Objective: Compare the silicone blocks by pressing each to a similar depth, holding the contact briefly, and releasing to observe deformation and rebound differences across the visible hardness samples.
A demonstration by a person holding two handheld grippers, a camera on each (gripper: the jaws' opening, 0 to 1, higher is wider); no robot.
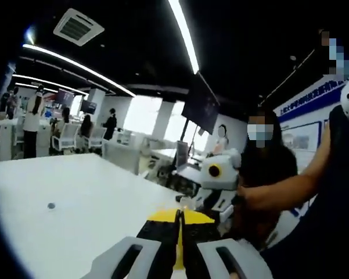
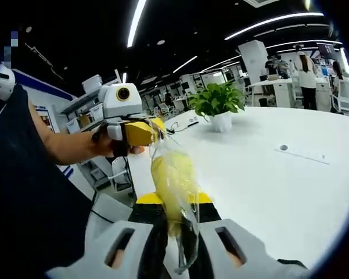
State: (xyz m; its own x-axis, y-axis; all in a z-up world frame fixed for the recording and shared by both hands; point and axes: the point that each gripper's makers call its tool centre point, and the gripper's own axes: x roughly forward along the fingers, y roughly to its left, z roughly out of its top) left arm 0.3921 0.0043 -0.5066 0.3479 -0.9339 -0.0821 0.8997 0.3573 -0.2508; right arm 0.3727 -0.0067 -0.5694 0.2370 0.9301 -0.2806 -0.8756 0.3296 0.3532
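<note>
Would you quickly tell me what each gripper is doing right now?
Left gripper: jaws shut together, nothing visibly between them.
Right gripper: shut on a clear plastic bag with yellow contents, held above the white table.

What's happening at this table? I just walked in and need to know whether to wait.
A person holds a gripper in each hand above a white table. The right gripper is shut on a clear plastic bag with something yellow inside, and the left gripper meets the bag's top end. No pressing on blocks is under way. A potted plant stands farther back on the table.
</note>
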